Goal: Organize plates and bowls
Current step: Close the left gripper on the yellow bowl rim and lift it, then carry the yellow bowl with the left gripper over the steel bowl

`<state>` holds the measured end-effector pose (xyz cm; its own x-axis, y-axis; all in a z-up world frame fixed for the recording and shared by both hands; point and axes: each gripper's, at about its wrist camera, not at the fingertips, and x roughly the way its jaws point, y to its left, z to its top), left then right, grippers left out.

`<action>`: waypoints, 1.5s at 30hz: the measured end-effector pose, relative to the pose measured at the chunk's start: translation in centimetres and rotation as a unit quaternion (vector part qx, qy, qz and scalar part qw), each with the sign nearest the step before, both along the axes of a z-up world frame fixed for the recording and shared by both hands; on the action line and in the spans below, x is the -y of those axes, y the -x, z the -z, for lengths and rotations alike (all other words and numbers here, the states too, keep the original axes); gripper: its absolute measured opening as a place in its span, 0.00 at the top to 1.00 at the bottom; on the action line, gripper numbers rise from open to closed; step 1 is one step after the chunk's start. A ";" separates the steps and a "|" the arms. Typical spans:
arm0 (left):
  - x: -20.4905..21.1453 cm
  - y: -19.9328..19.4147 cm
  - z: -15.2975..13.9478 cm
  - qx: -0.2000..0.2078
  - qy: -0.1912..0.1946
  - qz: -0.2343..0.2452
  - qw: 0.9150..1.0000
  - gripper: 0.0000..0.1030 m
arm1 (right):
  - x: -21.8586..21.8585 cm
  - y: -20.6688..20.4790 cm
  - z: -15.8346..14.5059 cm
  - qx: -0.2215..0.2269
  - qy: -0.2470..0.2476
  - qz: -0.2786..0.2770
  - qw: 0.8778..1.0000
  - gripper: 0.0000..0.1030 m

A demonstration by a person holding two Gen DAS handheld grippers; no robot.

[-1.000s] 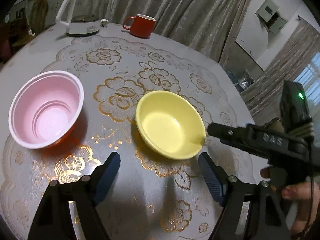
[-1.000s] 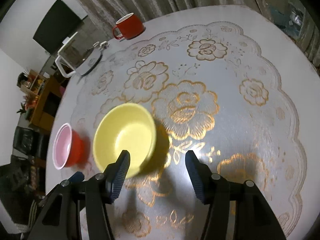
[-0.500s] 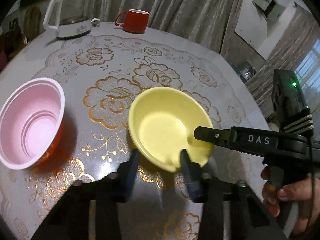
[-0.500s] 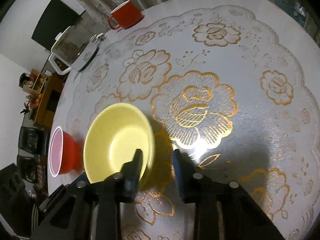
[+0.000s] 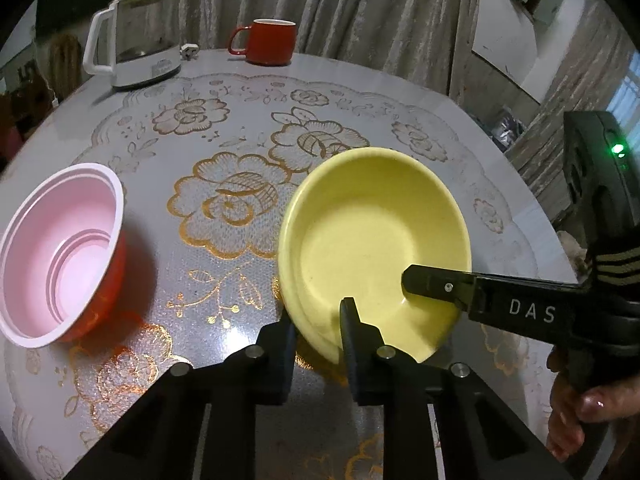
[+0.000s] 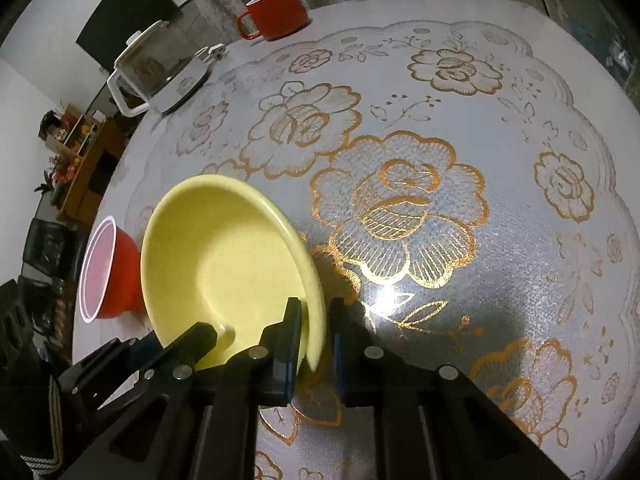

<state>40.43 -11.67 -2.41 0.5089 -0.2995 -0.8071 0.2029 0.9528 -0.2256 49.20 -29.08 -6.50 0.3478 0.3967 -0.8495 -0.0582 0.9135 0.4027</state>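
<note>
Glossy pale-yellow ceramic bowl point(image 5: 372, 240) pinched at its rim from two sides. Clamped by the left gripper point(image 5: 318, 334) on the near rim: one black pad inside the bowl, the other outside against the wall. Clamped likewise by the right gripper point(image 6: 314, 338) on the adjoining stretch of rim, one pad inside, one outside. Both jaws drawn nearly together, only the thin bowl wall between them. In the left wrist view, seen reaching in from the right of the left gripper: the long black finger point(image 5: 436, 288) of the other tool, ending inside the bowl, with bare fingers of a hand point(image 5: 580, 412) wrapped on its handle at the lower right edge. Whether the bowl's base touches the surface, not clear; in the right wrist view, the rim tilted, far edge higher.

Left of the left gripper and a little ahead, apart from the yellow bowl: a round plastic bowl, pink inside and red outside point(image 5: 60, 252), upright. In the right wrist view, that same bowl just beyond the yellow one, to the left of the right gripper.

Underneath everything, a round table under a translucent cloth printed with gold flower outlines point(image 5: 240, 208). Far ahead of both grippers, near the table's back edge: a red ceramic mug with a white interior point(image 5: 266, 42), and to its left a white-handled clear electric kettle point(image 5: 134, 38). Behind these, hanging grey curtains point(image 5: 340, 4).
</note>
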 end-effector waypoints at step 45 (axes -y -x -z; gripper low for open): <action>4.6 13.1 -6.3 0.103 -0.080 0.087 0.988 0.80 | 3.6 14.1 -5.9 0.040 -0.027 -0.004 0.999 0.89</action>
<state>27.32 -16.24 3.90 0.6189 -0.2732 -0.7364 0.3926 0.9196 -0.0112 35.13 -32.73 -0.63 0.4106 0.4453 -0.7957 -0.1004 0.8894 0.4459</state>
